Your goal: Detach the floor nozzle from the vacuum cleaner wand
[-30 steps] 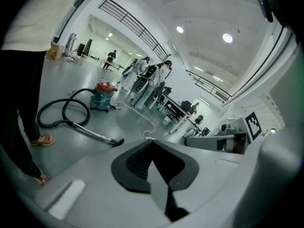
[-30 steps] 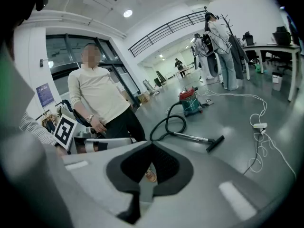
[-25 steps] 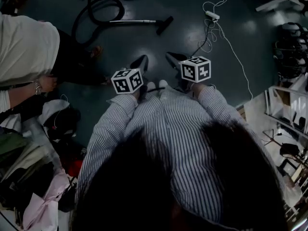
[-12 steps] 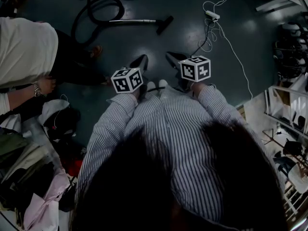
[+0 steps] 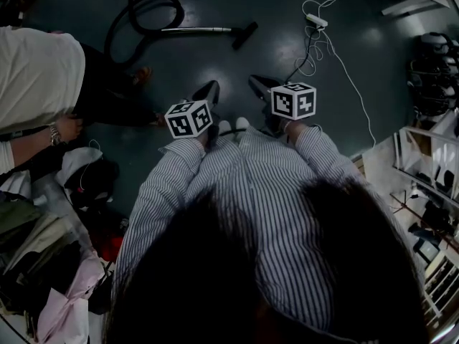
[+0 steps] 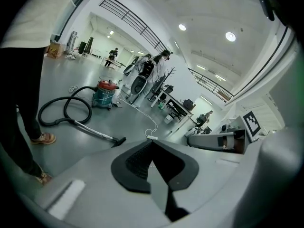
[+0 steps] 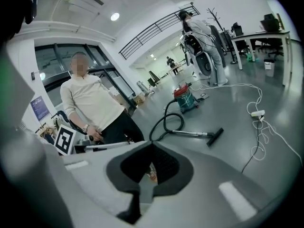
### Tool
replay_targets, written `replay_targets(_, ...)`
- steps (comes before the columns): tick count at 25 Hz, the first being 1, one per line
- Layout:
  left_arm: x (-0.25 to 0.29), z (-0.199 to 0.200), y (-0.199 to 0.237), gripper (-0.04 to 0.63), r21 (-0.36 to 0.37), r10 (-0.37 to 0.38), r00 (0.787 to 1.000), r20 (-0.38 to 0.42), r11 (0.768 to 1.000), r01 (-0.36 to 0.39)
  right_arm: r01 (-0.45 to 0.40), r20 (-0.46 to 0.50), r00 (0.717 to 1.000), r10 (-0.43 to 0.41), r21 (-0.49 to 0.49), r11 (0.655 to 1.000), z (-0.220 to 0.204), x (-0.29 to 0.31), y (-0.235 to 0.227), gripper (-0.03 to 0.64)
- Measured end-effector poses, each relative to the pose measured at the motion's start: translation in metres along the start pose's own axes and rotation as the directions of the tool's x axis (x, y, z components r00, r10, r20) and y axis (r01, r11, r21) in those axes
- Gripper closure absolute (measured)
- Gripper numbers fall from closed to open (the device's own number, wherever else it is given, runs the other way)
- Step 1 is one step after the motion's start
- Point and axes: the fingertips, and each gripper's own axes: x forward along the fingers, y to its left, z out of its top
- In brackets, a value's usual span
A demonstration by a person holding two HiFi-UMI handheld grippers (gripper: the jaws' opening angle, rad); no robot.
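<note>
The vacuum lies on the dark floor ahead of me. Its black floor nozzle (image 5: 245,35) sits on the end of the metal wand (image 5: 197,29), and the black hose (image 5: 143,9) loops off to the left. My left gripper (image 5: 209,92) and right gripper (image 5: 261,86) hover side by side well short of it, both shut with nothing in them. From the left gripper (image 6: 151,142) I see the nozzle (image 6: 119,140), the wand (image 6: 92,129) and the red-topped canister (image 6: 104,93). From the right gripper (image 7: 152,144) I see the nozzle (image 7: 215,137) and the wand (image 7: 192,133).
A person in a cream top (image 5: 36,70) stands close on the left. A white power strip with its cable (image 5: 316,23) trails across the floor on the right. Bags and clothes (image 5: 43,249) are piled at lower left, and shelving (image 5: 430,70) stands on the right.
</note>
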Motion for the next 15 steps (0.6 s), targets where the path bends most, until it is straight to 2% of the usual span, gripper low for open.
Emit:
replay_targets(8,0.022,0.013,0.005,0.594,-0.03,0.028,1.0,0.014,0.999,-0.028,-0.008,0.025,1.0,0.007,0.033,0.999,0.023,0.004,-0.023,0.615)
replay_targets(11,0.033,0.024,0.004,0.594,-0.033,0.039,0.998,0.039,0.999,-0.038,-0.015,0.025,1.0,0.014,0.018,1.0,0.034,0.006,-0.031,0.615)
replay_targets(15,0.045,0.037,0.003,0.594,-0.044,0.049,0.997,0.06,0.998,-0.046,0.009,0.014,1.0,-0.009,0.02,1.0,0.04,0.008,-0.051,0.615)
